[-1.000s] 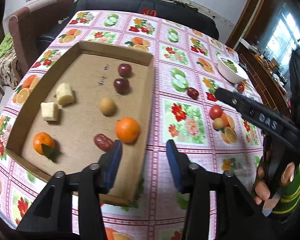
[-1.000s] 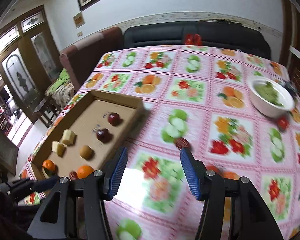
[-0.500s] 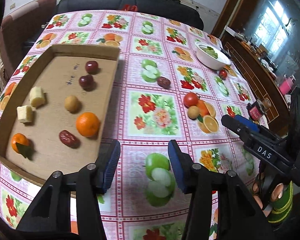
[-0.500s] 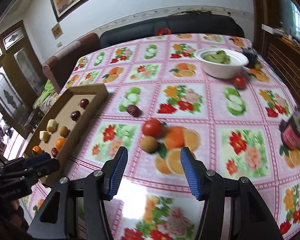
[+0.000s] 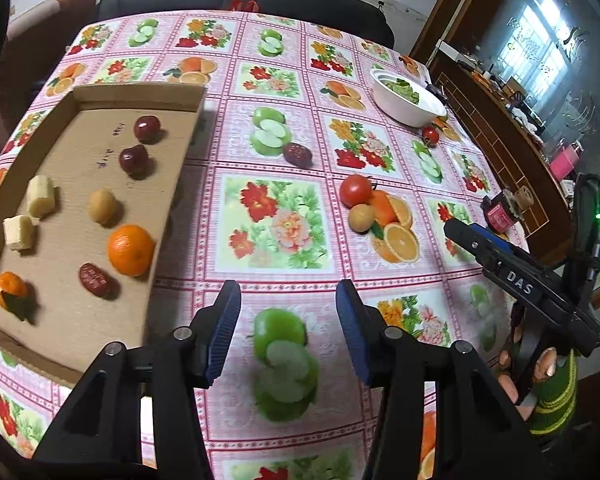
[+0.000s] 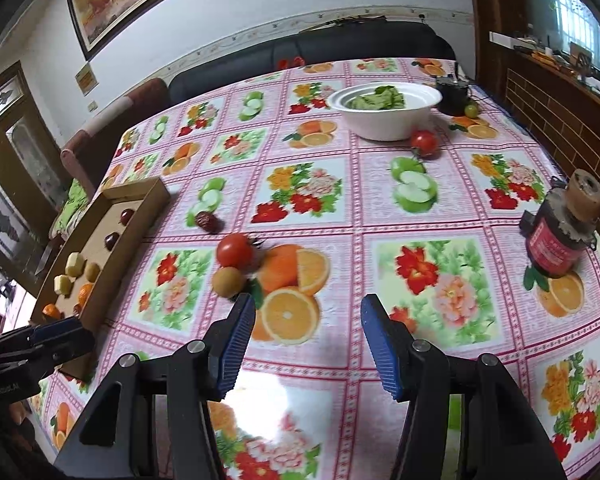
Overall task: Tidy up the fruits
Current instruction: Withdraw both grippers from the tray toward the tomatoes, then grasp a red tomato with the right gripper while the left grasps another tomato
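A cardboard tray (image 5: 168,196) (image 6: 140,216) at the table's left holds several fruits: an orange (image 5: 130,250), a red date (image 5: 95,280), banana pieces (image 5: 40,196), a brown round fruit (image 5: 102,206). Loose on the fruit-print cloth lie a tomato (image 5: 356,191) (image 6: 235,250), a small brown fruit (image 5: 362,218) (image 6: 228,281), a date (image 5: 297,155) (image 6: 207,222) and a second tomato (image 5: 430,135) (image 6: 424,142). My left gripper (image 5: 288,322) hangs open and empty just right of the tray. My right gripper (image 6: 308,334) is open and empty, nearer than the tomato and brown fruit.
A white bowl of greens (image 6: 384,110) (image 5: 406,98) stands at the far right. A dark jar with a red label (image 6: 560,236) (image 5: 500,212) sits near the right edge. A small green fruit (image 6: 471,110) lies behind the bowl. A sofa lines the far side.
Both grippers swept right across the table. The left one left the tray's corner for the bare cloth. The right one now faces the tomato and brown fruit. Neither pair of jaws changed.
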`<state>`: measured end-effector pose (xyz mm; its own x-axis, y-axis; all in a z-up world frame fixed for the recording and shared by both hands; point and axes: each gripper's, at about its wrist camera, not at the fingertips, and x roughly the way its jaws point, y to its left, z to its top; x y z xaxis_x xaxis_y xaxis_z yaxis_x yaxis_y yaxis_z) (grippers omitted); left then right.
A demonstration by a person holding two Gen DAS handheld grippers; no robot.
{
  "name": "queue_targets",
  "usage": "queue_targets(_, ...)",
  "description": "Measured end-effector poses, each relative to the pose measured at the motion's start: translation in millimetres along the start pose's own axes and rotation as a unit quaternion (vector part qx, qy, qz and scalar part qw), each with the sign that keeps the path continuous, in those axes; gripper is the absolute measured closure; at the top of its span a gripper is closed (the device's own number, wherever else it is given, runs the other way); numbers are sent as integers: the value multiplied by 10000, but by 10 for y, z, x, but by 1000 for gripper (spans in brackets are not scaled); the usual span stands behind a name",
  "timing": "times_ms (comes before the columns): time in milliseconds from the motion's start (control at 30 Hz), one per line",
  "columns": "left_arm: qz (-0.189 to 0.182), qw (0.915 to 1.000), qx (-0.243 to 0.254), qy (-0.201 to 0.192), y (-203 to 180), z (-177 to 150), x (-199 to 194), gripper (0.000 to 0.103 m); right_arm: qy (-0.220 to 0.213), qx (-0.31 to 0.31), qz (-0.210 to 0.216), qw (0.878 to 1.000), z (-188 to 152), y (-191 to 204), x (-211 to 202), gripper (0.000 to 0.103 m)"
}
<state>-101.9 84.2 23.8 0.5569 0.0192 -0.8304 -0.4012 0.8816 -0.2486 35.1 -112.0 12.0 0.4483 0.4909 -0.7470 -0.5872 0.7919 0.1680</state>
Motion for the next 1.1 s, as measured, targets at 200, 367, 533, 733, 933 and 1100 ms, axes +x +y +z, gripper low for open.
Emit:
queue_targets(200,-195,9998,43,-12,-196,182,204,55,-125,148,-194,9996,145,-243,131,46)
queue_targets(367,-223,9995,210,95,-406,369,518,56,-149,367,-406,9984,373,-553,376,46)
queue_targets(533,-272,9989,220,320,-532,532,848,56,-265,632,-576,9960,630,-853,591,46)
queue_targets(733,-288,9982,273,451,-623,644,1085,56,-375,820,-814,9926,1028,-1090,897,46)
queue_targets(933,-268,9978,333,498,-645,723,1236,56,-203,890,-1005,9907,1271,-1209,1261,46)
queue_targets(1100,-160,9975,574,371,-710,722,1255,56,-156,802,-1060,9910,1378,-1221,1372,50)
